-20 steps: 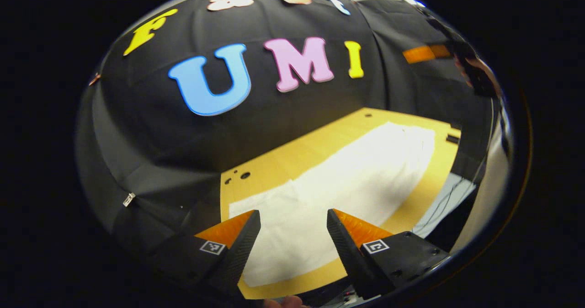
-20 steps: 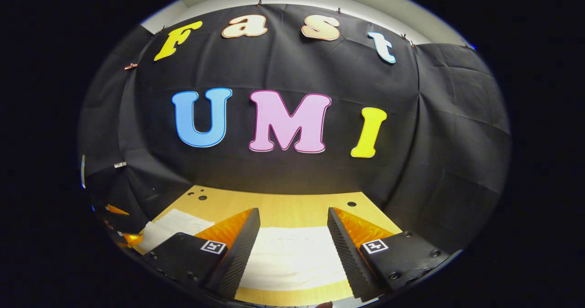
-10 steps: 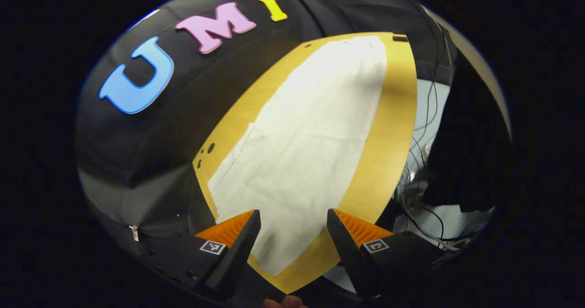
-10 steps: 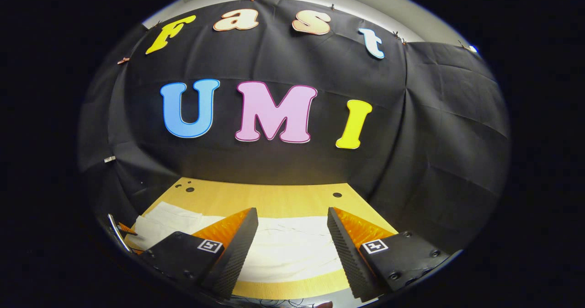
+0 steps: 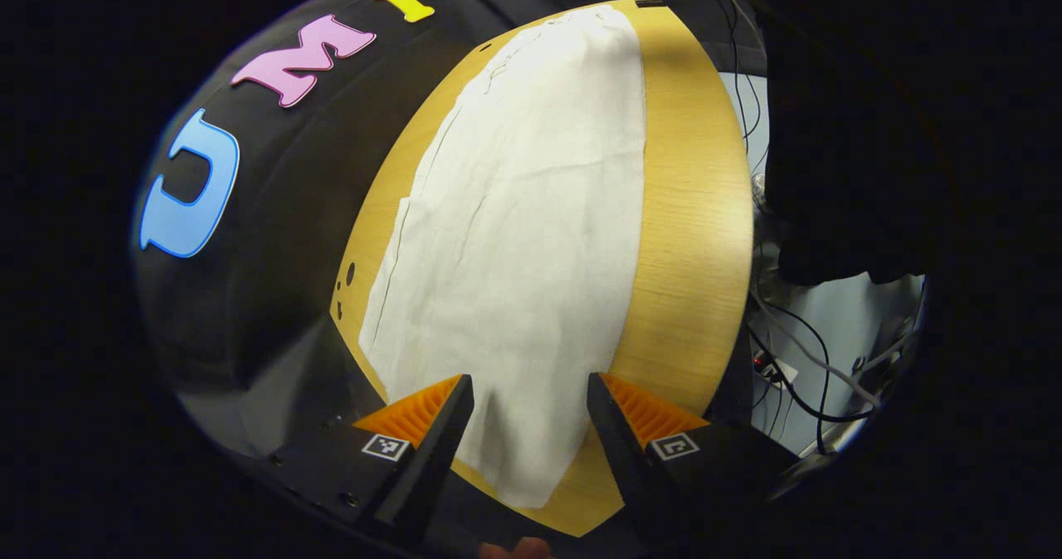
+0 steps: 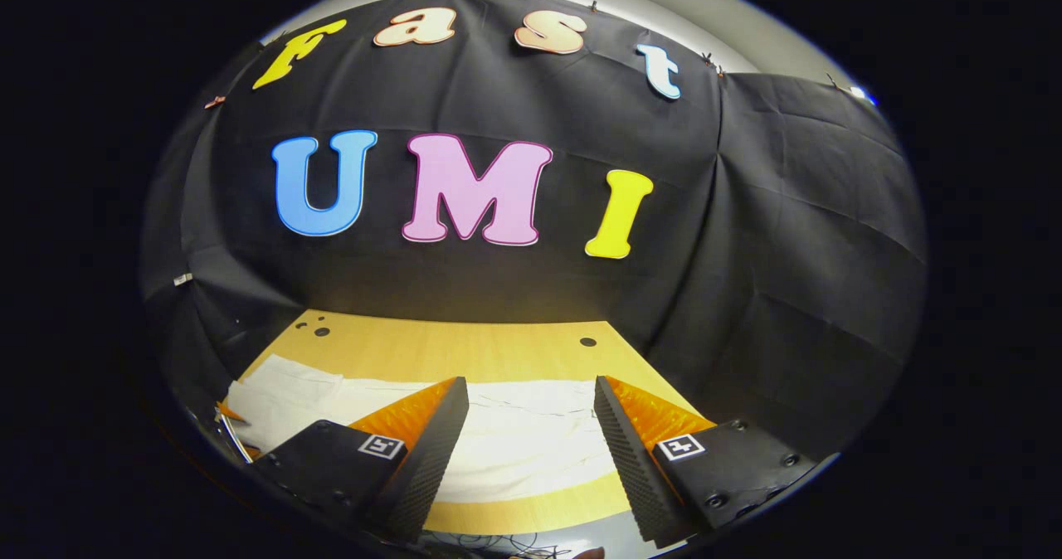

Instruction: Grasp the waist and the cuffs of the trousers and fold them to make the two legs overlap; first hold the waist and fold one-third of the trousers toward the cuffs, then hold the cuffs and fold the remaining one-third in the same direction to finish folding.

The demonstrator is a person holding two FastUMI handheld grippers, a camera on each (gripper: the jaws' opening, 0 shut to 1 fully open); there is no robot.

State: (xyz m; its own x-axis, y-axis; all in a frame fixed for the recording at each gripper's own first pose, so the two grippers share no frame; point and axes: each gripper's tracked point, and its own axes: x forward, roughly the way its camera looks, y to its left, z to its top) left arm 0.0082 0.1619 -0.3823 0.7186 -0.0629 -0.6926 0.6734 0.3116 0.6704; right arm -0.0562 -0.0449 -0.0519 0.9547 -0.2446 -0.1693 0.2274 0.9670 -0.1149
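White trousers (image 5: pixel 531 235) lie spread flat along a wooden table (image 5: pixel 697 227). In the left gripper view they run from the near end between my fingers to the far end at the top. My left gripper (image 5: pixel 527 397) hovers open above the near end of the trousers, nothing between its fingers. In the right gripper view the trousers (image 6: pixel 514 435) lie across the table (image 6: pixel 465 352) from left to right. My right gripper (image 6: pixel 531 401) is open above their near edge, holding nothing.
Black cloth walls close the table at the back and sides. Cables and a power strip (image 5: pixel 780 368) lie on the floor beyond the table's right edge in the left gripper view. Small holes (image 6: pixel 587 342) dot the tabletop near the back.
My left gripper has swung and tilted down, so the trousers now run lengthwise ahead of it. The right gripper has dipped and drifted slightly, showing more of the table. Both stay open.
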